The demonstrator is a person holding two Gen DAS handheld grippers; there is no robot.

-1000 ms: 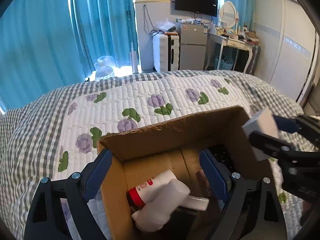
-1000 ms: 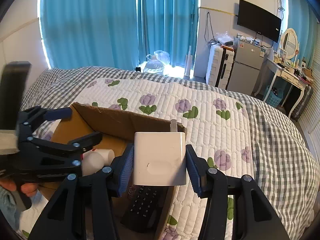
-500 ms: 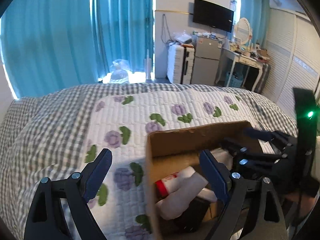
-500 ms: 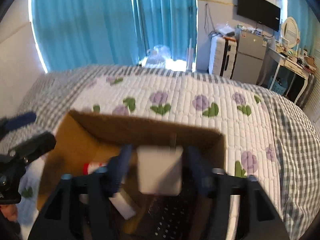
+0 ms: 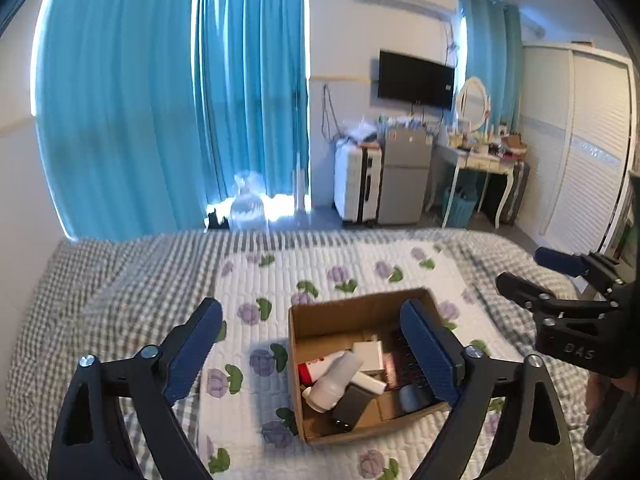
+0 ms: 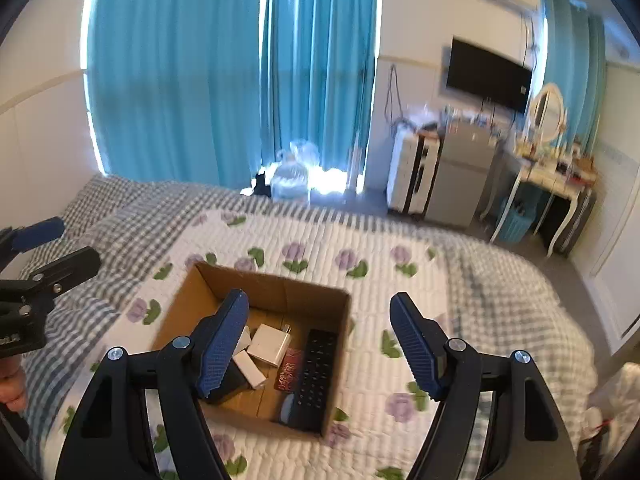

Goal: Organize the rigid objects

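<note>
An open cardboard box (image 5: 320, 312) (image 6: 272, 292) sits on the flowered quilt. Inside lie a white charger block (image 6: 269, 345) (image 5: 368, 355), a black remote (image 6: 316, 372), a white bottle with a red band (image 5: 332, 376), a small dark red packet (image 6: 289, 372) and other small items. My left gripper (image 5: 316, 352) is open and empty, raised above and behind the box. My right gripper (image 6: 320, 344) is open and empty, raised above the box; it also shows at the right in the left wrist view (image 5: 560, 300).
The bed has a white quilt (image 6: 400, 280) with purple flowers over a grey checked cover. Beyond the bed stand blue curtains (image 5: 180, 100), a white suitcase (image 5: 356, 184), a small fridge (image 5: 404, 176) and a dressing table (image 5: 480, 160).
My right gripper has let the white charger block go into the box and opened. Both grippers have risen well up and back from the box.
</note>
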